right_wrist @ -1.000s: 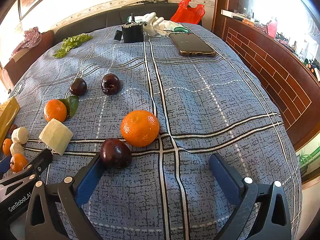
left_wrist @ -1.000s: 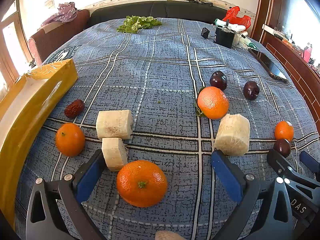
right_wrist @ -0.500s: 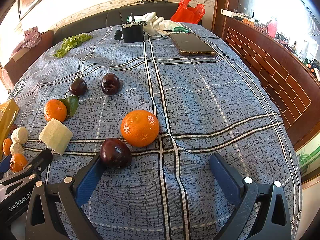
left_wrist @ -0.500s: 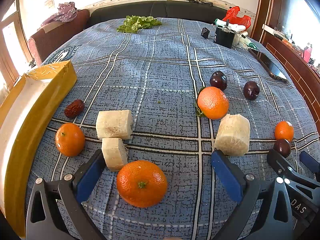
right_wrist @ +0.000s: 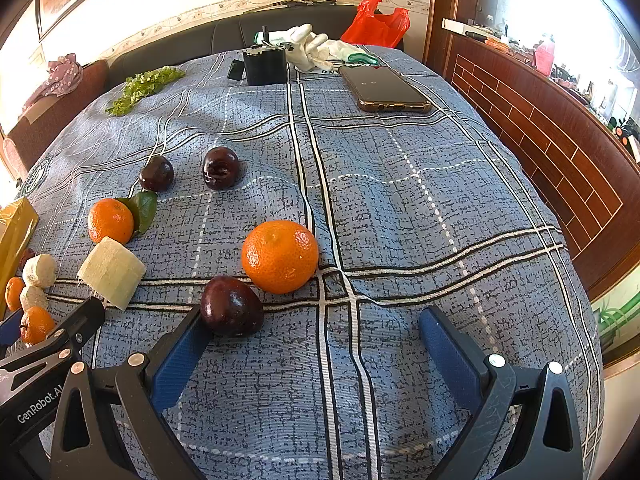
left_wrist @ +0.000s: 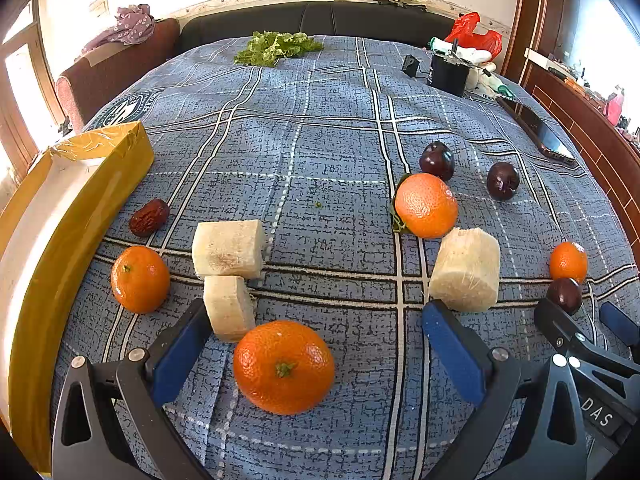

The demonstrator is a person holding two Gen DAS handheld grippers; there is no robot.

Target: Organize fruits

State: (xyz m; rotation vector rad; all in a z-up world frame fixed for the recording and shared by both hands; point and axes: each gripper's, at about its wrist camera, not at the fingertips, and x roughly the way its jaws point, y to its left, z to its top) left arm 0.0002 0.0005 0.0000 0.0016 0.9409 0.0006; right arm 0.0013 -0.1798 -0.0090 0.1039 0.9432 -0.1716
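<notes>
Hardly anything has shifted since a second ago; only the yellow box [left_wrist: 72, 216] at the left shows a little more of its pale inside. The left tongs [left_wrist: 316, 344] stand wide apart over the blue checked cloth [left_wrist: 320, 152], a large orange [left_wrist: 284, 367] lying loose between them, a pale cut chunk [left_wrist: 229, 307] just beside one finger. The right tongs [right_wrist: 310, 344] gape equally wide, holding nothing; a dark plum [right_wrist: 231, 306] sits against the left finger, with an orange [right_wrist: 280, 256] touching it behind.
</notes>
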